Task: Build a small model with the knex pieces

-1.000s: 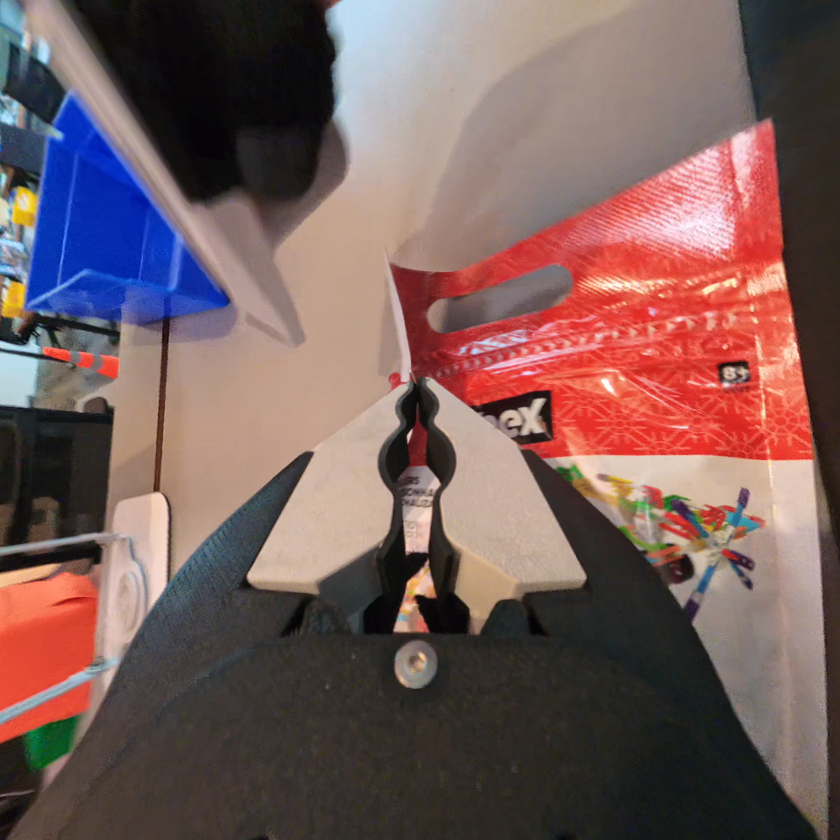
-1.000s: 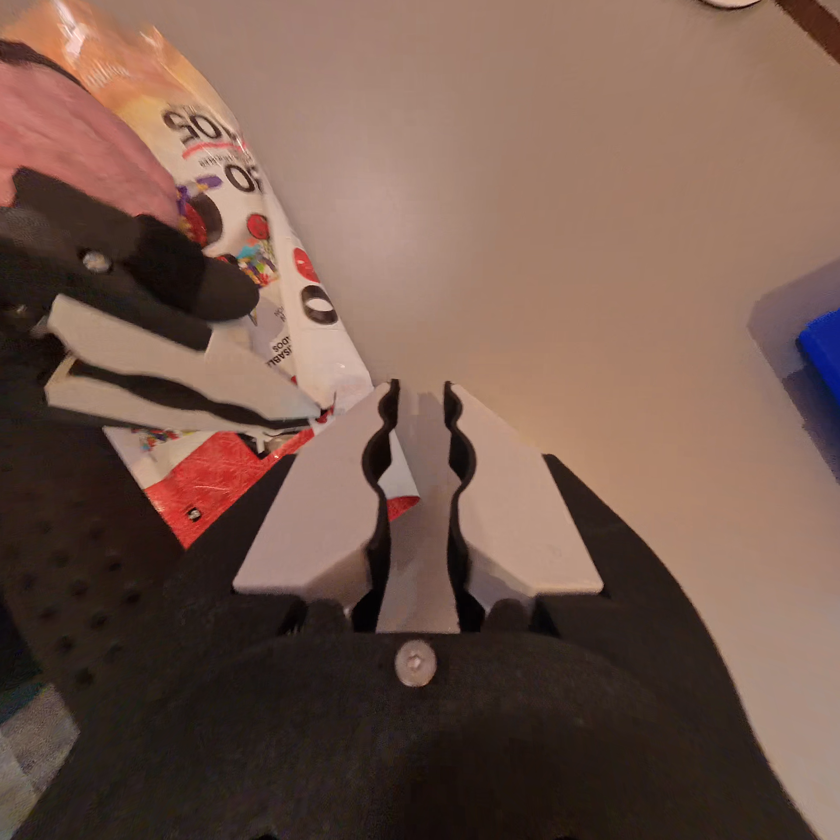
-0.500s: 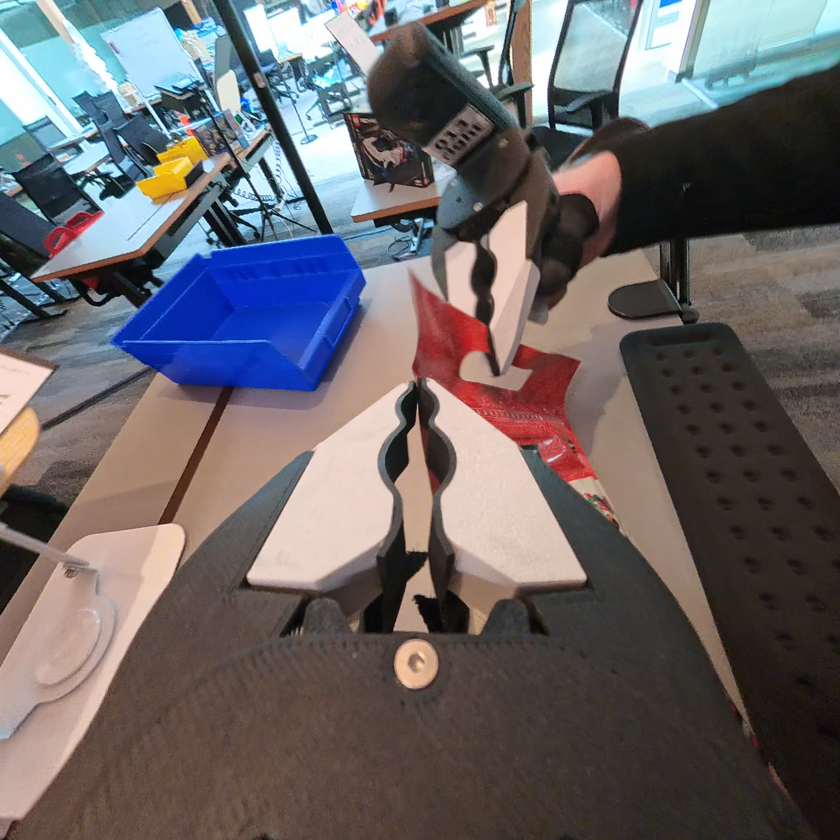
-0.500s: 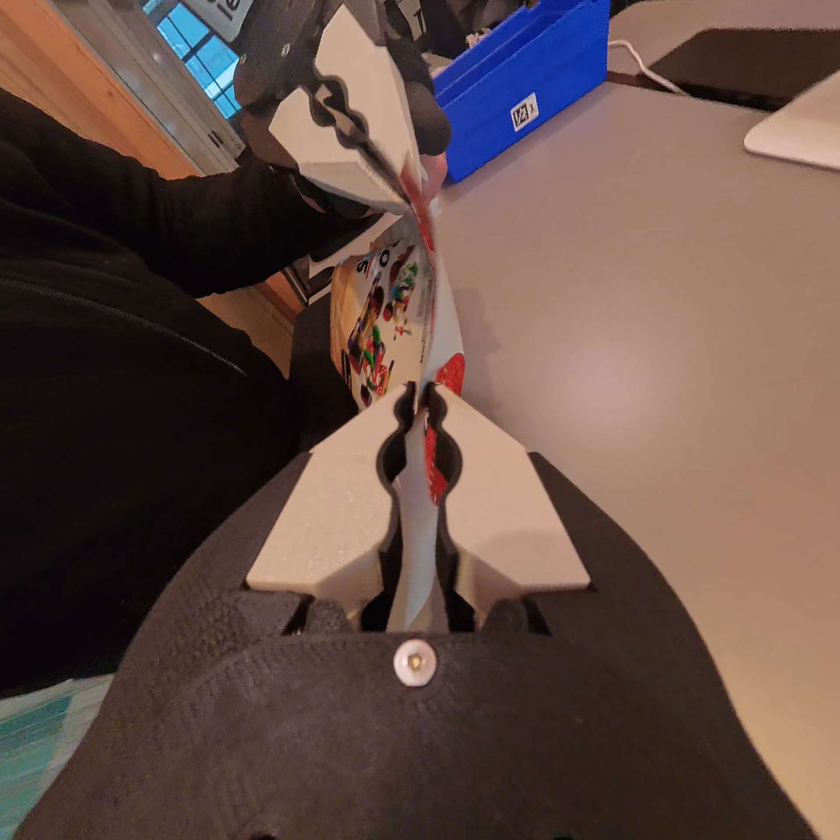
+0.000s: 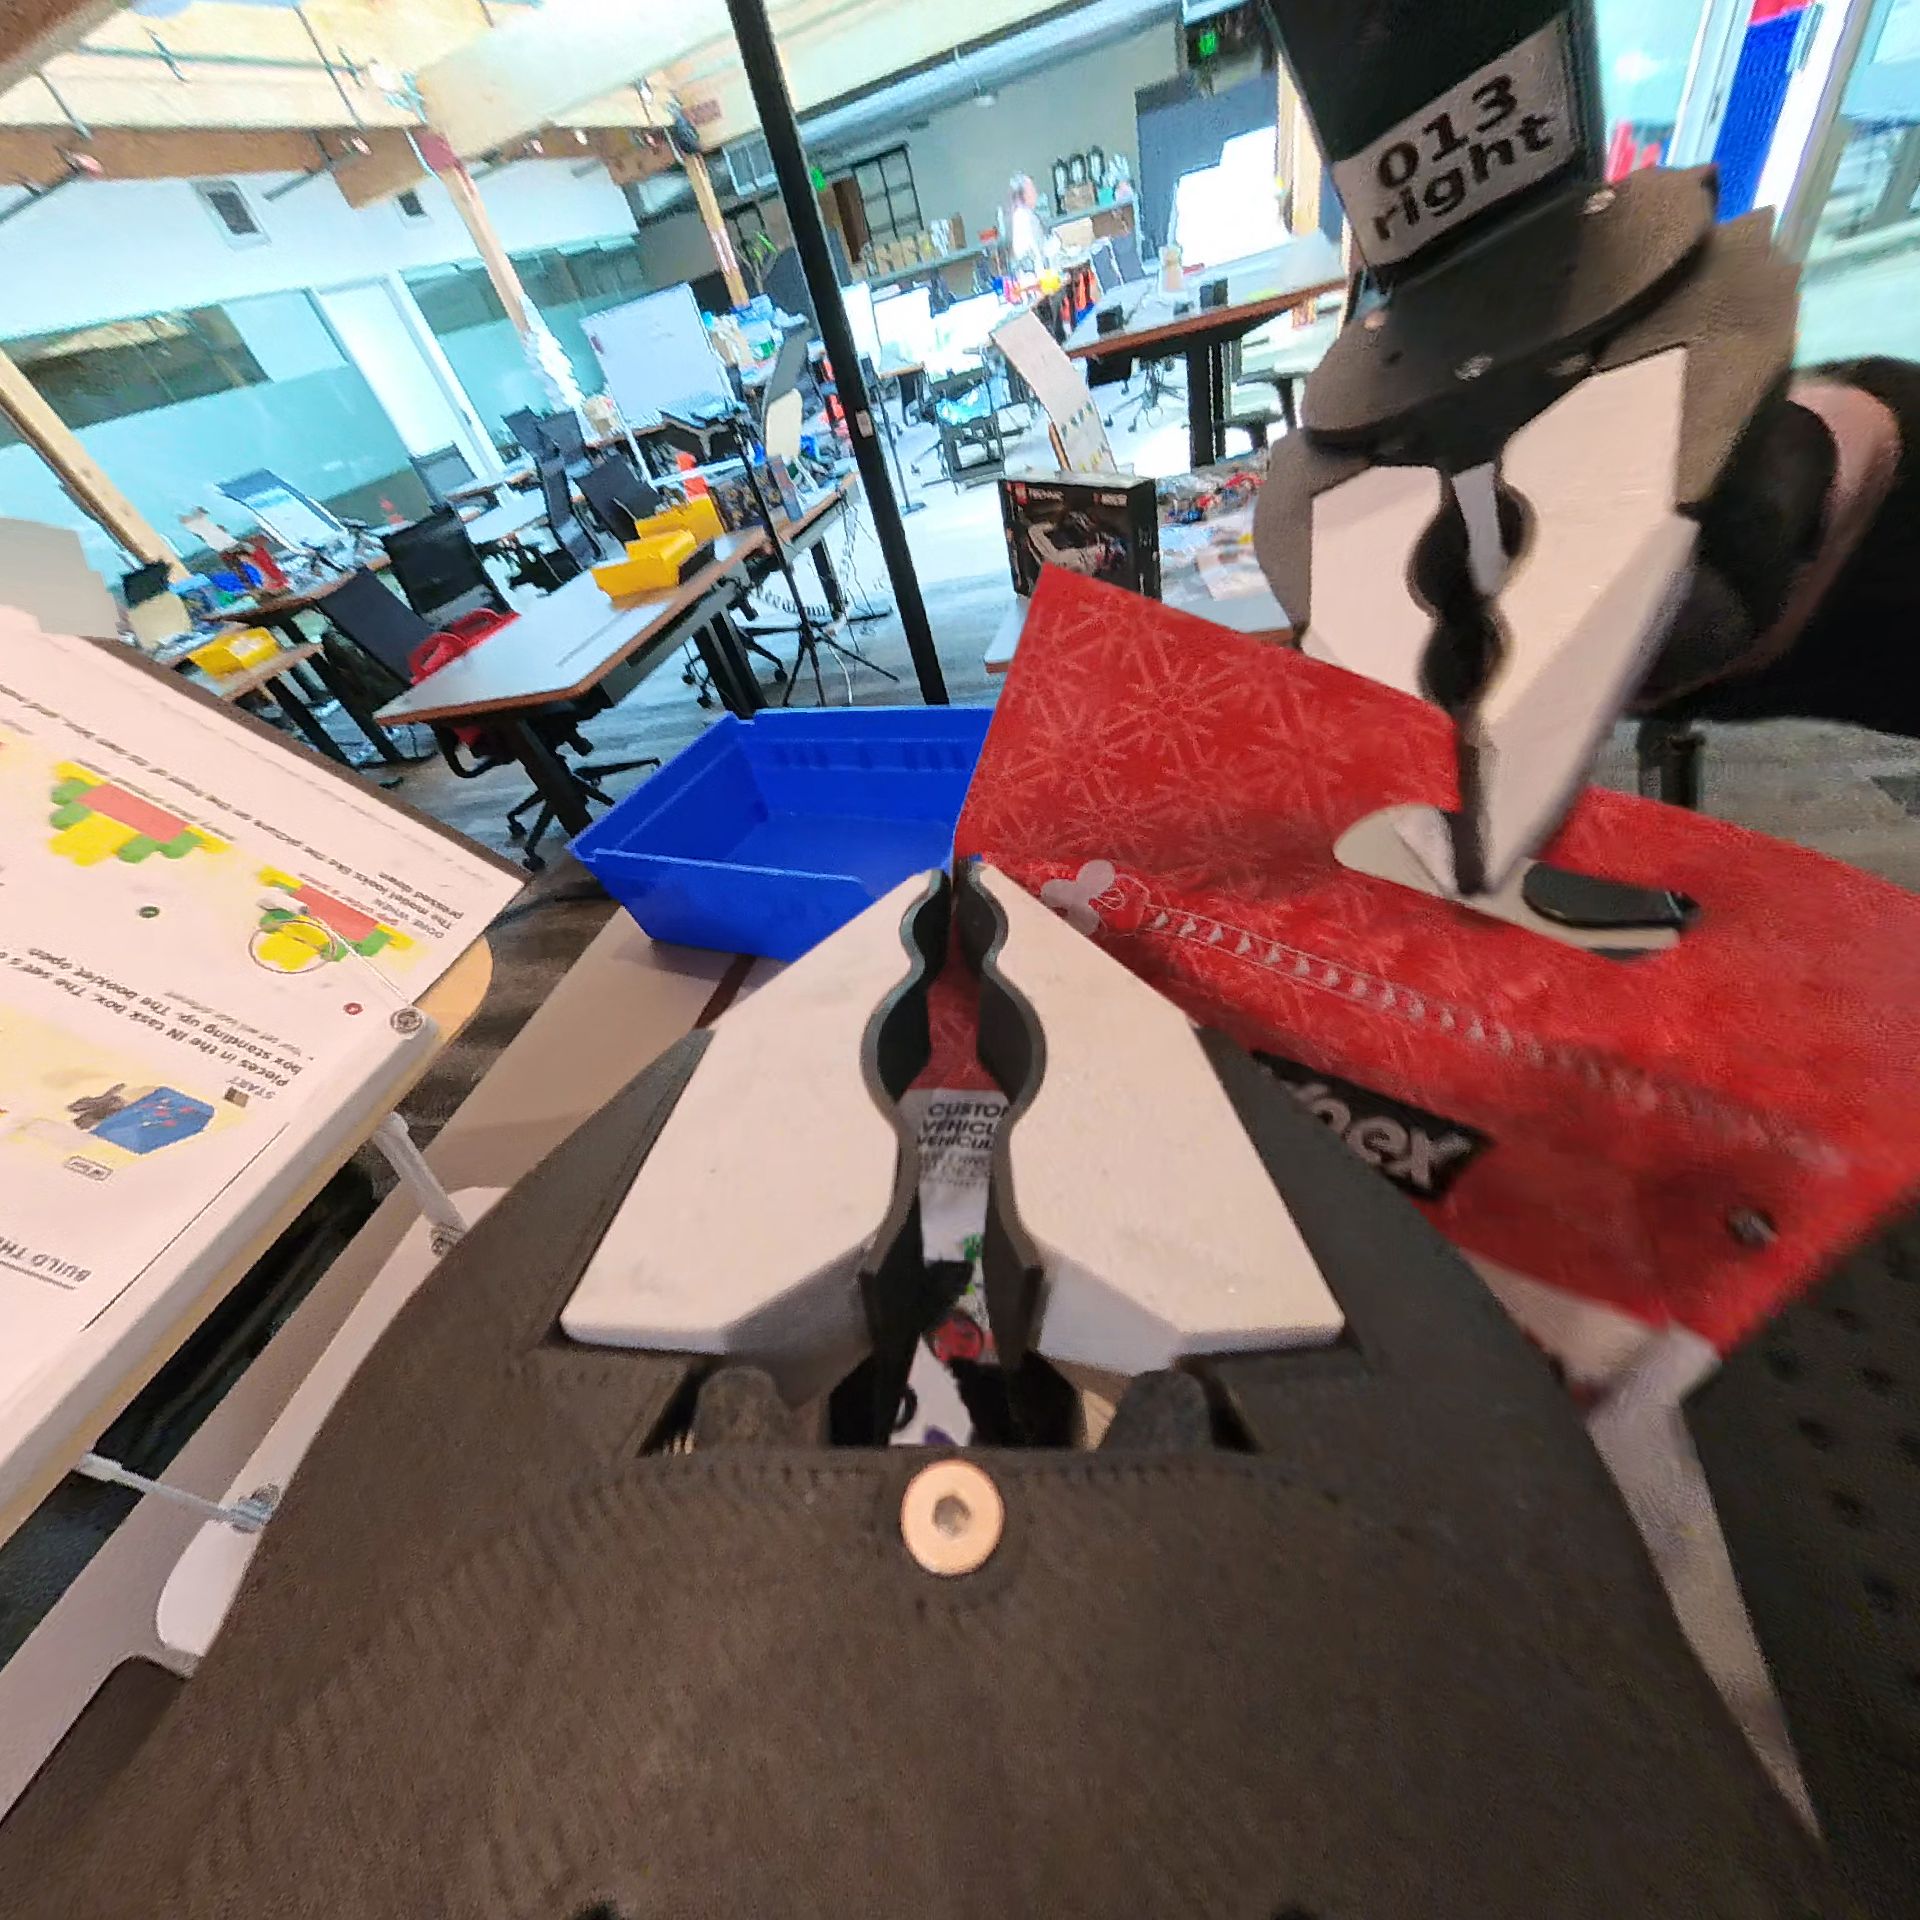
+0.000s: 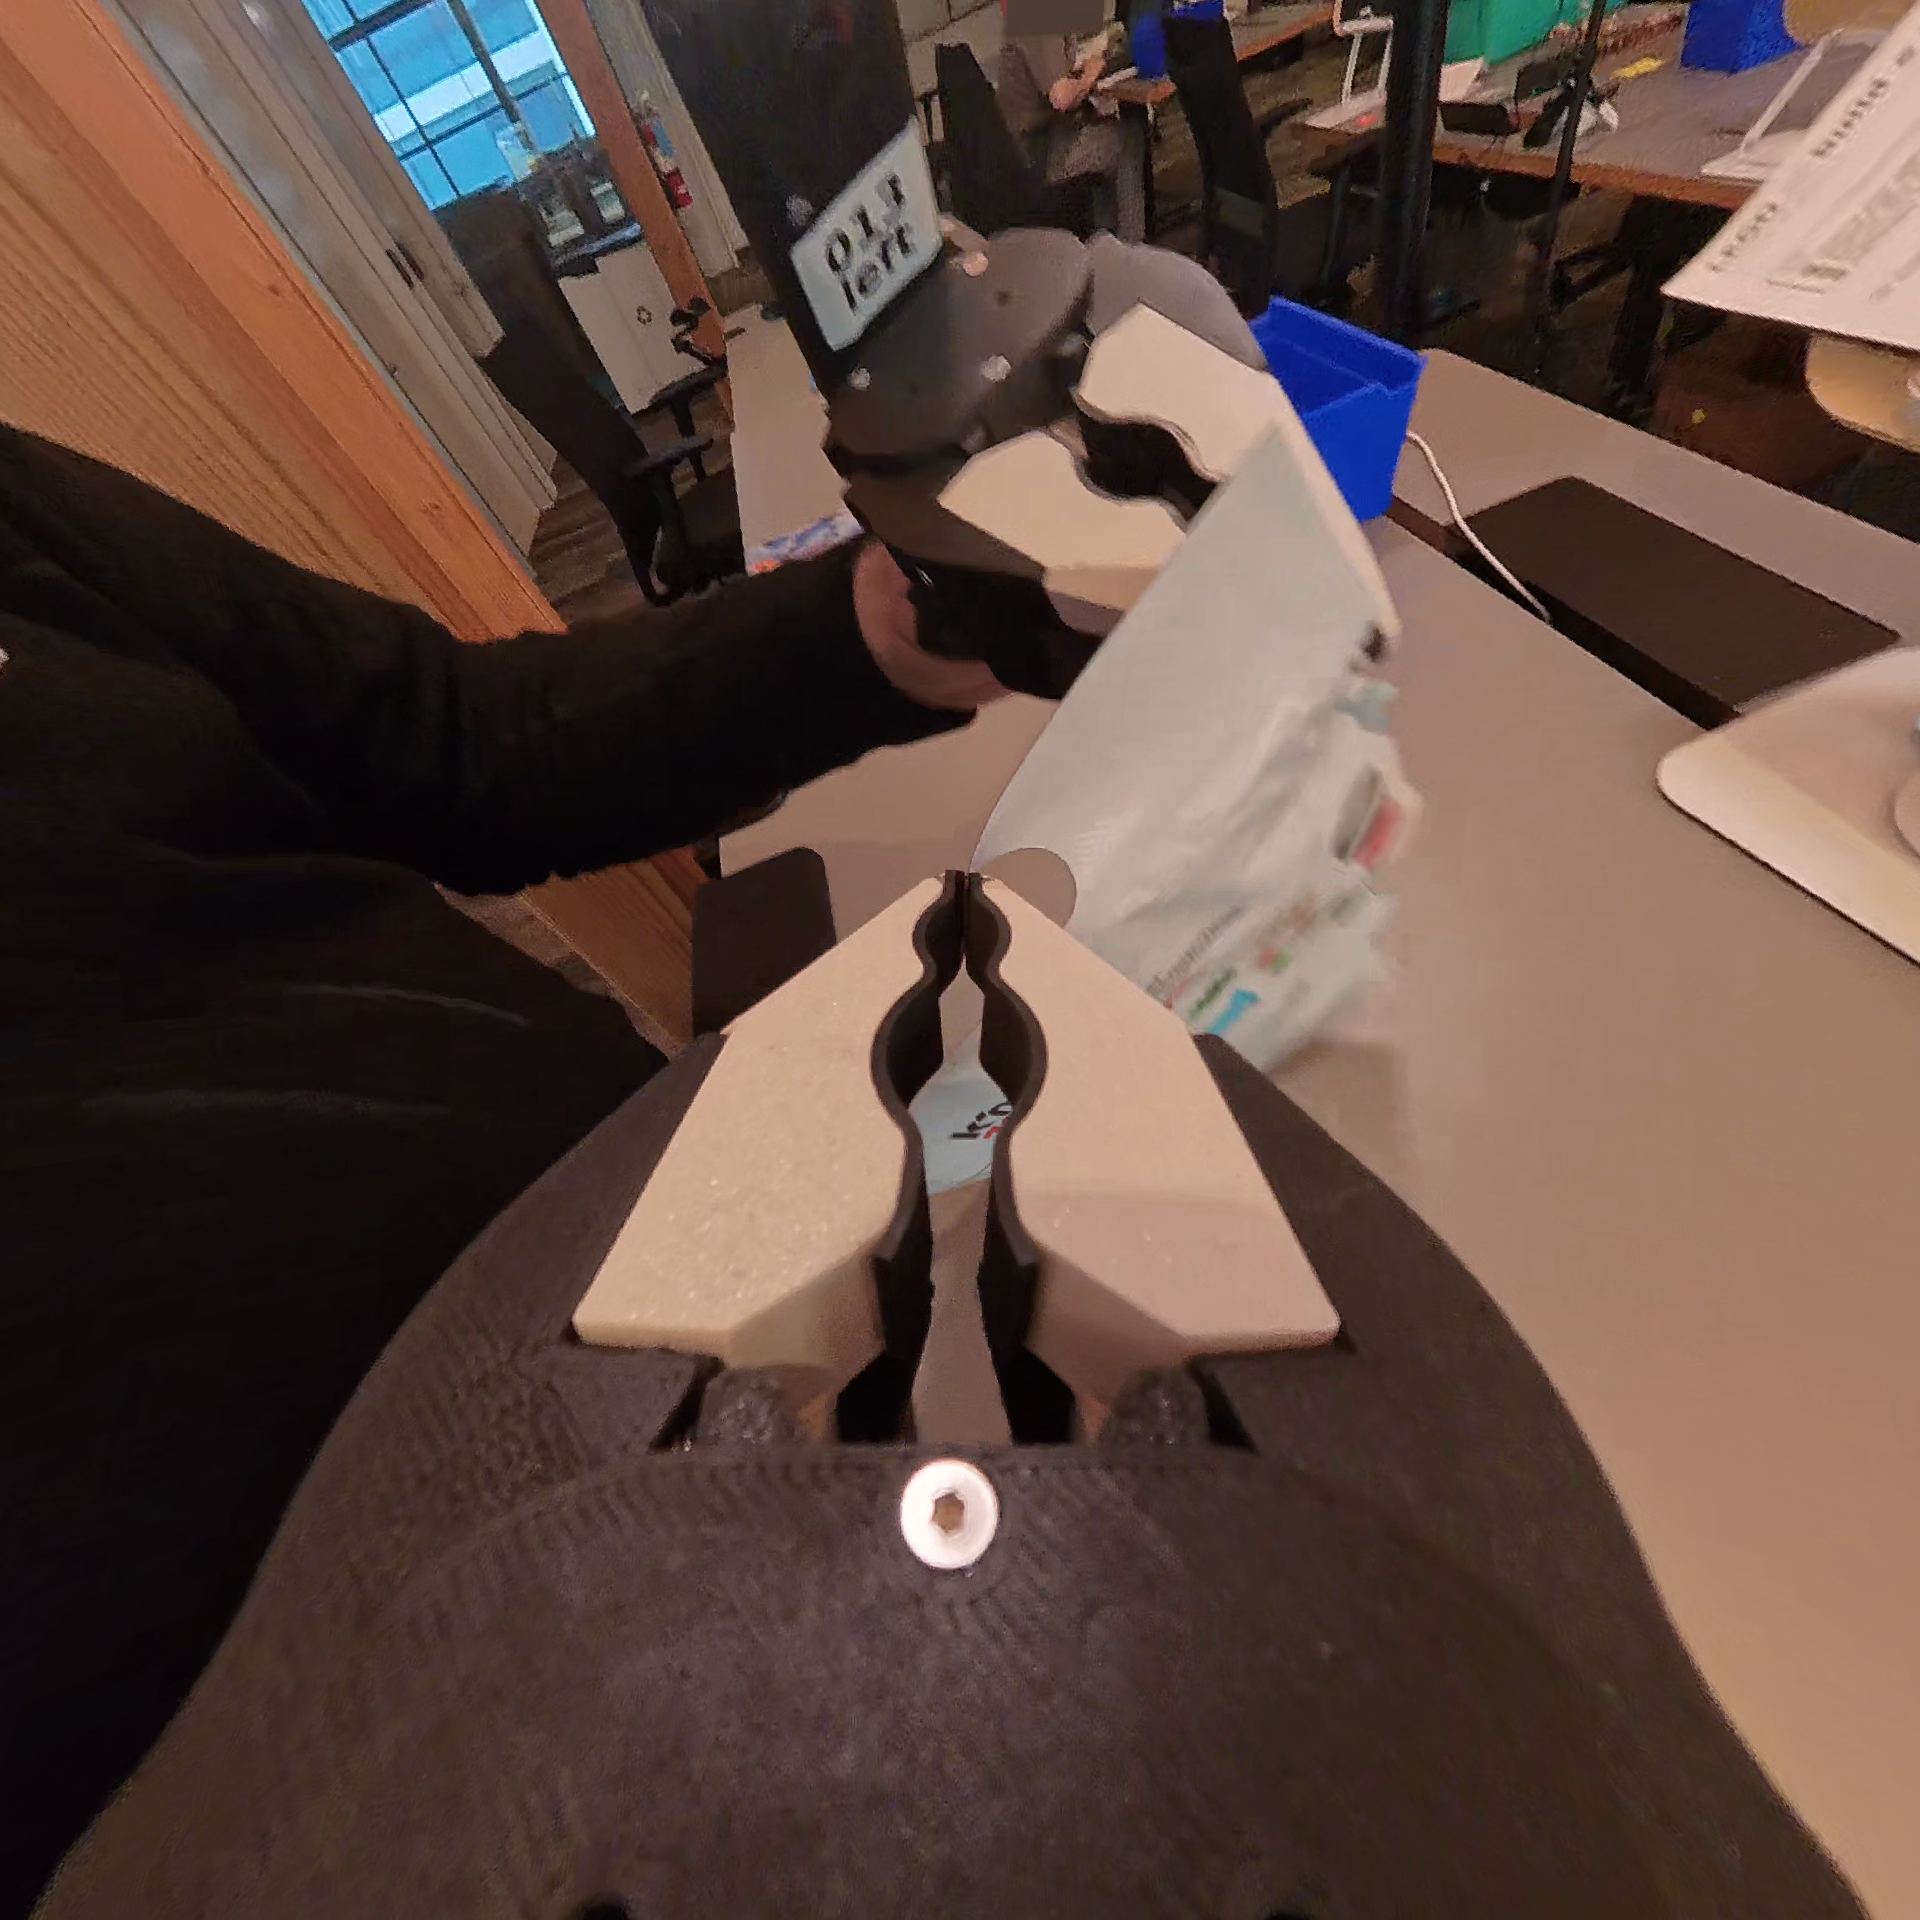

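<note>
the left tool (image 5: 956, 894) is pressing its jaws together on the near edge of a bag (image 5: 1351, 935), a flat plastic pouch with a red top band and a white printed body; a strip of the bag is showing in the gap between the fingers. the right tool (image 5: 1475, 862) is coming down from above on the far right and is pinching the red band right at the edge of the bag's handle cutout (image 5: 1558, 904).

in the right wrist view, the right tool (image 6: 961, 883) is sitting with its tips closed on a thin edge of the bag (image 6: 1195, 748), whose pale back is facing this camera, while the left tool (image 6: 1340, 561) is gripping the bag's far upper edge. the upper part of the bag is hanging in the air between the two tools; its lower part seems to be resting on the grey desk (image 6: 1610, 1143), though blur is making that hard to confirm.

a blue bin (image 5: 790, 831) is standing on the desk just beyond the bag, showing nothing inside from this angle. a printed sheet (image 5: 187, 987) on a stand is sitting to the left.

so far, both tools are holding the bag's top; whether the bag is open cannot be told, and no contents are showing outside it.
</note>
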`<state>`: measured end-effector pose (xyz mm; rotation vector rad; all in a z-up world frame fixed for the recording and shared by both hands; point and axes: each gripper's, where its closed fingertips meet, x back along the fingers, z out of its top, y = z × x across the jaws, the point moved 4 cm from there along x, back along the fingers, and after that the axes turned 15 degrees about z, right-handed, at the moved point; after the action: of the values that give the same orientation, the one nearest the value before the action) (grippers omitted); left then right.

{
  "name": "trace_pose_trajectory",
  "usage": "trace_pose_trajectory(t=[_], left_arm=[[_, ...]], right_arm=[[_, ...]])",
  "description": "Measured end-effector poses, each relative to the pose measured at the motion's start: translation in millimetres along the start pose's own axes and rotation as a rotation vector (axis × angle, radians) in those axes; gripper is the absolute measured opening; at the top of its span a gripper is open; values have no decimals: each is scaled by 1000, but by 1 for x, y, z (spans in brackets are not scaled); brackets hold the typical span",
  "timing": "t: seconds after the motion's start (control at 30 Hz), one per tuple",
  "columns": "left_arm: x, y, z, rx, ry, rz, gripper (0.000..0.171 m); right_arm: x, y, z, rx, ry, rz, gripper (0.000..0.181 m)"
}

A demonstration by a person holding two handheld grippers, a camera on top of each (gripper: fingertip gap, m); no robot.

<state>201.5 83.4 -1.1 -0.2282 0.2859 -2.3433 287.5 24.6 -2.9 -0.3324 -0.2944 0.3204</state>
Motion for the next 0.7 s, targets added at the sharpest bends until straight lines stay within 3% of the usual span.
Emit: trace_pose_trajectory(t=[0.2, 0.43, 0.63, 0.7], left_arm=[[24, -20, -8, 213, 109, 110, 1], [42, -33, -25, 377, 139, 93, 3], [47, -35, -42, 537, 159, 20, 1], [47, -37, -47, 591, 181, 13, 0]], right_arm=[[-46, 1, 30, 35, 83, -34, 0], [-76, 11, 47, -30, 123, 10, 0], [-91, 21, 44, -86, 158, 100, 0], [-94, 26, 42, -82, 168, 116, 17]])
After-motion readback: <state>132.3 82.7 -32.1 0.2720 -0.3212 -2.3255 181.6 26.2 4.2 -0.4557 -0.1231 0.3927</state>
